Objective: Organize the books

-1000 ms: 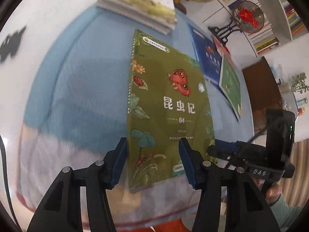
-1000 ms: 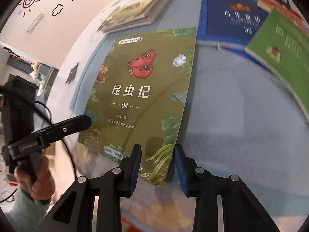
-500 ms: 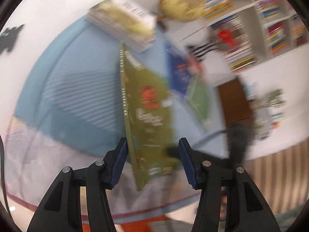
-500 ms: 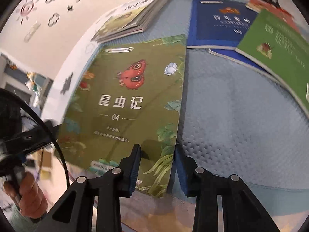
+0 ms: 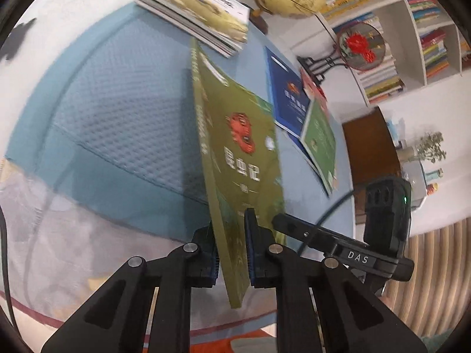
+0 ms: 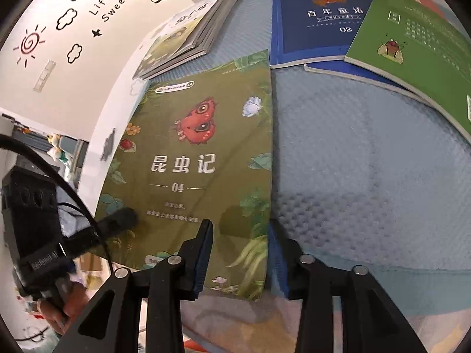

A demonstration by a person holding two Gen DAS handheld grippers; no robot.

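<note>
Pinching the olive book (image 5: 235, 135) by its near edge, your left gripper (image 5: 231, 253) tilts it off the blue mat (image 5: 117, 111) — your right gripper (image 6: 240, 253) is opening around the book's corner, with bare mat right of it.

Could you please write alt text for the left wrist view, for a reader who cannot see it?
The left gripper is shut on the lower edge of an olive-green book, tilted up off the blue mat. Behind lie a stack of books, a blue book and a green book; the right gripper is alongside.
</note>
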